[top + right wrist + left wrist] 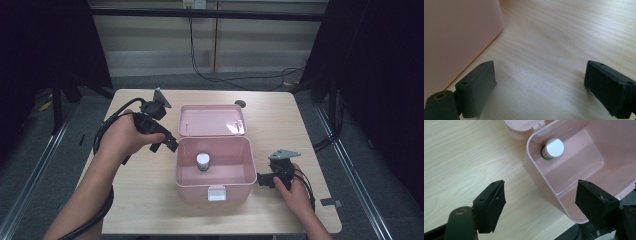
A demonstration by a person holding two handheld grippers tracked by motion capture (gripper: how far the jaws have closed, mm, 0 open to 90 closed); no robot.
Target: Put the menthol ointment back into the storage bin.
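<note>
From the high view, a pink box (214,172) sits open in the middle of my pale wooden bench (140,185), its lid (212,120) folded back flat behind it and a white latch (216,192) on its near wall. A small bottle with a white cap (203,161) stands upright inside, toward the back left of the box floor. My left claw (167,141) hovers just off the box's back left corner, held in my left hand (125,137). My right claw (263,180) lies low by the box's right wall, gripped by my right hand (292,192); a grey three-cornered plate tops each of them.

In the left gripper view, my left claw (540,200) stands wide and empty, its jaws straddling the box's corner wall (541,185) from above. The bottle (552,148) shows a green band under its white cap; any writing on it is too small for me to read.

In the right gripper view, my right claw (540,85) is also spread wide with nothing between its jaws, close over bare wood (564,37). The pink wall (459,35) rises just beside the left jaw.
</note>
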